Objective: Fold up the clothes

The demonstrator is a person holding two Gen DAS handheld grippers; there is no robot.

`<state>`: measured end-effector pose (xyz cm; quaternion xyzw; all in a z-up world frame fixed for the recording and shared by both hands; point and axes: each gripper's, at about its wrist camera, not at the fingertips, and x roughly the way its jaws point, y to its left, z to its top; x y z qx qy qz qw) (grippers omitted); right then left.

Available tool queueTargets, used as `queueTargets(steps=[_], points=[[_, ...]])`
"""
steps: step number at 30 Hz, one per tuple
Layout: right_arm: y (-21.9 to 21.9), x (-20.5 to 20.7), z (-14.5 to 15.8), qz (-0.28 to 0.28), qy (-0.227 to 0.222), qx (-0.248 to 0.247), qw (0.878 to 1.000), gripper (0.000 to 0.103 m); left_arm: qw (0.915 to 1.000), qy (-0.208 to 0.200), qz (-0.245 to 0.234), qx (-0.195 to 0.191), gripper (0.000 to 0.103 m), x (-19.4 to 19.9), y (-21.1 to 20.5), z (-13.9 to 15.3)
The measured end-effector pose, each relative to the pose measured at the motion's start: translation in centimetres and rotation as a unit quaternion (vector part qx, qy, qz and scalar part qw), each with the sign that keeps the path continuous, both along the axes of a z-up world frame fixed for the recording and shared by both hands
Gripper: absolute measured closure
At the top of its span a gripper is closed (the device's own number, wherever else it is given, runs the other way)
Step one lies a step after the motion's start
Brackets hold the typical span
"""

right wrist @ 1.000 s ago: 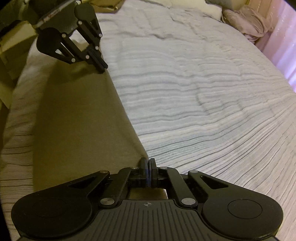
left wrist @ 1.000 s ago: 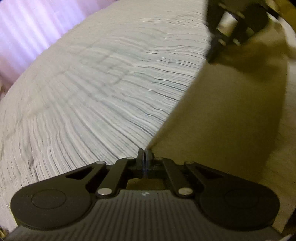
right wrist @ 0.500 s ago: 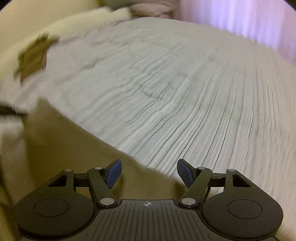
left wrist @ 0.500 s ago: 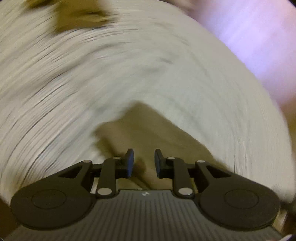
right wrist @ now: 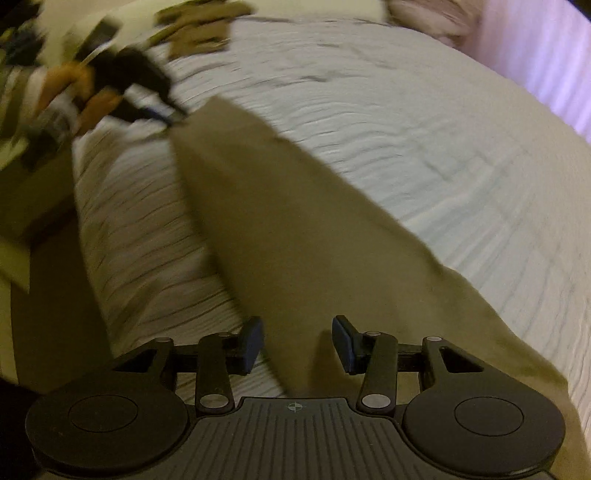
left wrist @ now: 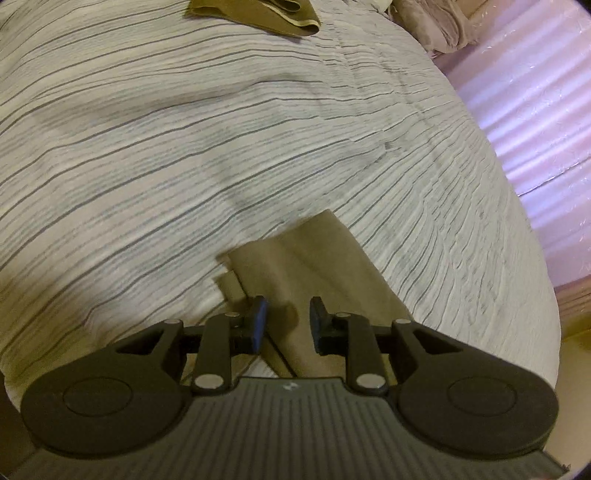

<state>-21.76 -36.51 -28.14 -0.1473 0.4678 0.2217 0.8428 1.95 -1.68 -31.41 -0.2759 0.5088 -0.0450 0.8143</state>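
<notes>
Your left gripper (left wrist: pixel 285 322) hangs over the near end of the khaki garment (left wrist: pixel 314 266), which lies flat on the striped bedspread (left wrist: pixel 184 140). Its jaws have just been opening and now stand apart, with a strip of the cloth showing between them but neither pad pressing on it. From that camera the garment runs from 6 o'clock up toward 12 o'clock, ending in a squared corner near the middle of the view, with a folded layer edge at about 9 o'clock of the fingers.

Your right gripper (right wrist: pixel 297 341) sits at the other end of the same garment (right wrist: pixel 295 221). Its jaws have just been closing from a wider spread, yet they are parted now, cloth lying under the gap and nothing pinched. In this blurred view the garment stretches from 6 o'clock toward 11 o'clock, where your left gripper (right wrist: pixel 162 110) and the hand (right wrist: pixel 70 92) holding it appear.

A 2nd olive-brown garment (left wrist: pixel 258 14) lies crumpled at 12 o'clock on the bedspread, well apart. A pinkish curtain (left wrist: pixel 528 110) fills the 2 o'clock side.
</notes>
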Motion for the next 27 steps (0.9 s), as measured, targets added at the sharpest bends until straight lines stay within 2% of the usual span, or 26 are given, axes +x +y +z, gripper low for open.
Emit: queueTargets(steps=[5, 7, 12, 14, 16, 22, 27], points=[[1.5, -0.9, -2.2, 0.064, -0.033, -0.079, 0.994, 0.058, 0.9998, 0.003, 0.016, -0.010, 0.079, -0.1, 0.2, -0.5], [1.3, -0.9, -2.6, 0.070, -0.037, -0.082, 0.994, 0.088, 0.9996, 0.003, 0.023, -0.016, 0.079, -0.2, 0.2, -0.7], [0.7, -0.6, -2.3, 0.051, -0.039, -0.061, 0.996, 0.089, 0.9976, 0.009, 0.056, -0.041, 0.077, -0.5, 1.0, -1.2], [0.6, -0.5, -2.1, 0.045, -0.039, -0.054, 0.997, 0.097, 0.9966, 0.006, 0.065, -0.051, 0.081, -0.5, 1.3, -1.4], [0.3, -0.8, -1.4, 0.037, -0.040, -0.046, 0.997, 0.101, 0.9964, -0.005, 0.056, -0.063, 0.103, -0.5, 1.4, -1.3], [-0.6, -1.4, 0.3, 0.024, -0.052, -0.035, 0.998, 0.102, 0.9965, -0.047, 0.034, -0.060, 0.103, -1.9, 2.0, 0.1], [-0.2, -1.9, -0.7, 0.032, -0.038, -0.048, 0.998, 0.102, 0.9993, -0.033, 0.005, -0.016, 0.103, -2.5, 1.7, -1.6]])
